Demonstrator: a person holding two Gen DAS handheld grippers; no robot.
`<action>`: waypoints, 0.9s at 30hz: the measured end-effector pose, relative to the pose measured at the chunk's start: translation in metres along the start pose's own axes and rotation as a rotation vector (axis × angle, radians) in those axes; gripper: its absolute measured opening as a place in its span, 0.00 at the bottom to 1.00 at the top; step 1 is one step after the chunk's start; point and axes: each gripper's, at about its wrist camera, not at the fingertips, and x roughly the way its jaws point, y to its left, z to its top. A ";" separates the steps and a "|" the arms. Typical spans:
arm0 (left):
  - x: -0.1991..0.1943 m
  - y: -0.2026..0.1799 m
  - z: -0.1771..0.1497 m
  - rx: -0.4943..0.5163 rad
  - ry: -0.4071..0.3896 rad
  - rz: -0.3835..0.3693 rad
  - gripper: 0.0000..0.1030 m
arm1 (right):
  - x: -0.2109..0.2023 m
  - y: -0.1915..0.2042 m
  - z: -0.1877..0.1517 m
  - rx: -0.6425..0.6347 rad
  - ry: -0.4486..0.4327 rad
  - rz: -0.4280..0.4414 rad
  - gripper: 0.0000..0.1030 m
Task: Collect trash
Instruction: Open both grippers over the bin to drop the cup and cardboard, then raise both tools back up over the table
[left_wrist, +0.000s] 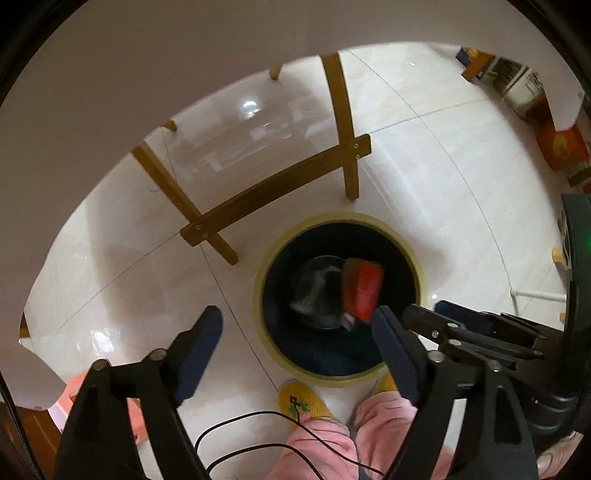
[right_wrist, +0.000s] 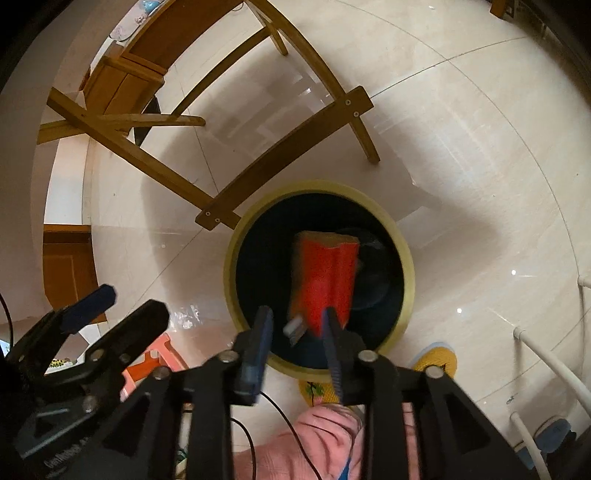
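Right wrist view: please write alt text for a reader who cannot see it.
A red box hangs blurred over a round yellow-rimmed bin with a dark inside, just beyond the open right tongs. The bin stands on pale floor tiles beside wooden table legs.

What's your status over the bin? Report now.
Left hand-held gripper open, empty. Right hand-held gripper open; red-and-orange snack packet dropping into round yellow-rimmed black bin. Nothing in the way.
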 end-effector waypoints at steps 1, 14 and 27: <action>0.001 0.001 0.001 -0.005 -0.001 0.000 0.86 | -0.001 0.001 0.000 0.000 -0.004 0.000 0.45; -0.109 0.007 -0.010 0.020 -0.076 -0.055 0.87 | -0.098 0.046 -0.010 -0.037 -0.099 0.028 0.52; -0.293 0.030 -0.001 0.051 -0.255 -0.170 0.87 | -0.272 0.128 -0.038 -0.130 -0.283 0.064 0.56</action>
